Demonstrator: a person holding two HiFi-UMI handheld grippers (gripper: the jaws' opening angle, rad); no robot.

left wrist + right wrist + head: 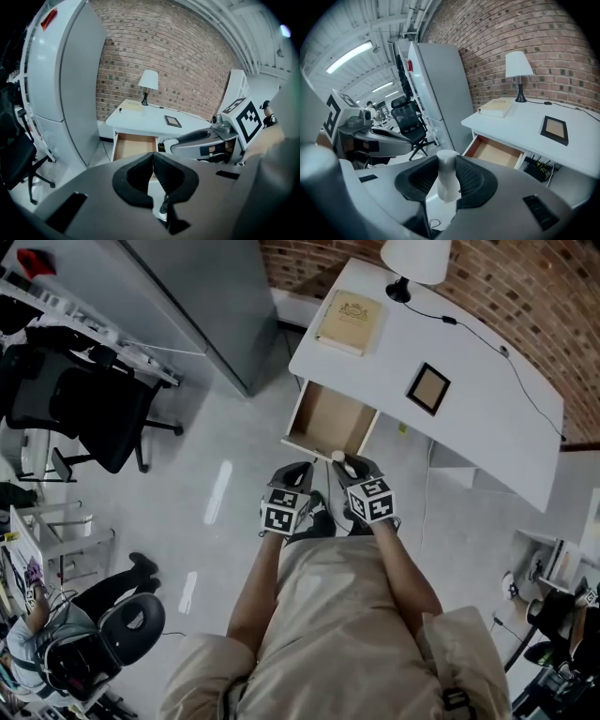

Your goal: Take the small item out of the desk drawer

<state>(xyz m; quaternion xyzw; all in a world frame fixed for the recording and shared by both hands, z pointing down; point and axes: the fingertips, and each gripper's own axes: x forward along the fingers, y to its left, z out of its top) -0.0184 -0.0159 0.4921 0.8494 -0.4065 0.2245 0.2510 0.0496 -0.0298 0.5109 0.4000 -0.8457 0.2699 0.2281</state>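
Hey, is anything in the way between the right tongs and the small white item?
Nothing visible is in the way. The right tongs are already closed directly on the white item, pads on both its sides, and hold it outside the open drawer.

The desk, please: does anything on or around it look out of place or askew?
Only the drawer stands out: it hangs pulled open and looks empty. The book, lamp and picture frame sit tidy.

Book (350,322), frame (428,388), lamp (415,259) on desk (487,418) (drawer (328,423) beneath), chair (89,413) left
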